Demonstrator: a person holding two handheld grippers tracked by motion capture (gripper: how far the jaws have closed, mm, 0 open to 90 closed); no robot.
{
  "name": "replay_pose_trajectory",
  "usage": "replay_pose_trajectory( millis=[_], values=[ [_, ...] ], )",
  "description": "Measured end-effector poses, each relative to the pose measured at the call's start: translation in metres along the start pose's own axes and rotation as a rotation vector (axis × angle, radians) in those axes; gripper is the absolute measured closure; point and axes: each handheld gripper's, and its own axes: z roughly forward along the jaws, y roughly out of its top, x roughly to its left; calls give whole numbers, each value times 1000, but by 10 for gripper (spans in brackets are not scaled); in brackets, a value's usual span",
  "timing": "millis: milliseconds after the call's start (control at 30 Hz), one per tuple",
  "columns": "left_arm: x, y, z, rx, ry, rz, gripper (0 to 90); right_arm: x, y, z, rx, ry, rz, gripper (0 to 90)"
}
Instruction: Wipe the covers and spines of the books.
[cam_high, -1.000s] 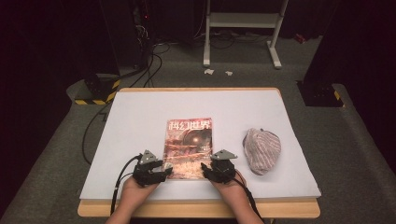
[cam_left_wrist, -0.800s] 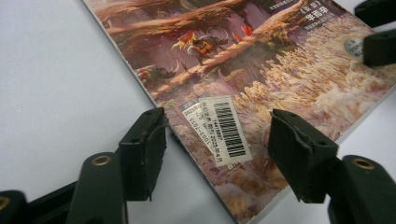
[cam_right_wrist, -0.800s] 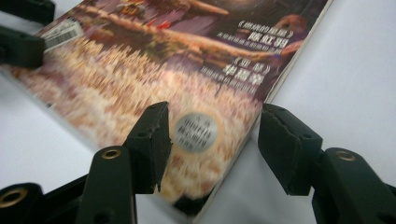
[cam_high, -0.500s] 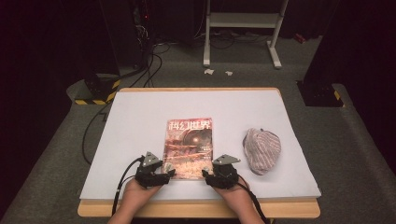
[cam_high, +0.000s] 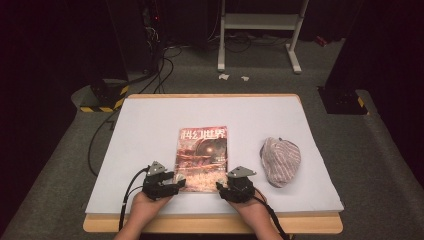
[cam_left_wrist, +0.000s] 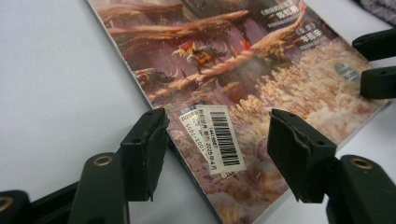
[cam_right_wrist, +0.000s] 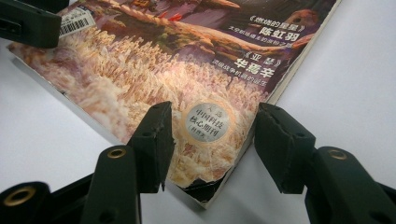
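White paper covers the table (cam_high: 150, 125). Near its front edge lies a magazine (cam_high: 202, 155). At its near left corner sits the left gripper (cam_high: 176, 184), whose jaws just closed a bit but stand open. The right gripper (cam_high: 220, 185) is open around the near right corner. Far right lies a striped cap (cam_high: 281, 161).

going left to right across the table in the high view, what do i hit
left gripper → magazine → right gripper → striped cap. Both grippers sit at the magazine's near corners, one each side, so they overlap its edges a little.
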Motion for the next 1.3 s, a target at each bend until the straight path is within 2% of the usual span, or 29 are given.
replay_pose_trajectory(
  millis=[100, 200, 333, 467, 600, 800, 900, 967, 1000, 1167, 1300],
  values=[
    [-2, 1, -4, -42, -6, -2, 380, 0, 0, 0, -1, -2, 0, 471],
    [-5, 2, -9, -111, -18, 12, 397, 0, 0, 0, 1, -1, 2, 472],
    [-10, 4, -12, -156, -26, 27, 397, 0, -1, -1, 1, -3, 0, 474],
    [-11, 5, -14, -183, -50, 8, 397, 0, -1, -1, -1, -3, 3, 475],
    [-9, 4, -18, -221, -103, -38, 406, 0, -1, -2, 3, 9, 2, 474],
    [-11, 1, -18, -231, -102, -52, 406, 0, -1, -2, 4, 10, -1, 473],
    [-9, -3, -18, -233, -105, -81, 410, 0, -1, -2, 4, 11, 0, 473],
    [-4, -5, -18, -240, -142, -134, 417, 0, -2, -2, 5, 13, 3, 472],
    [-3, -7, -18, -244, -154, -142, 429, 0, -2, -2, 5, 14, 4, 472],
    [-4, -8, -19, -237, -131, -142, 434, -1, -2, -2, 2, 20, 10, 471],
    [-3, -8, -19, -222, -124, -165, 437, -1, -3, -2, 2, 24, 11, 472]
  ],
)
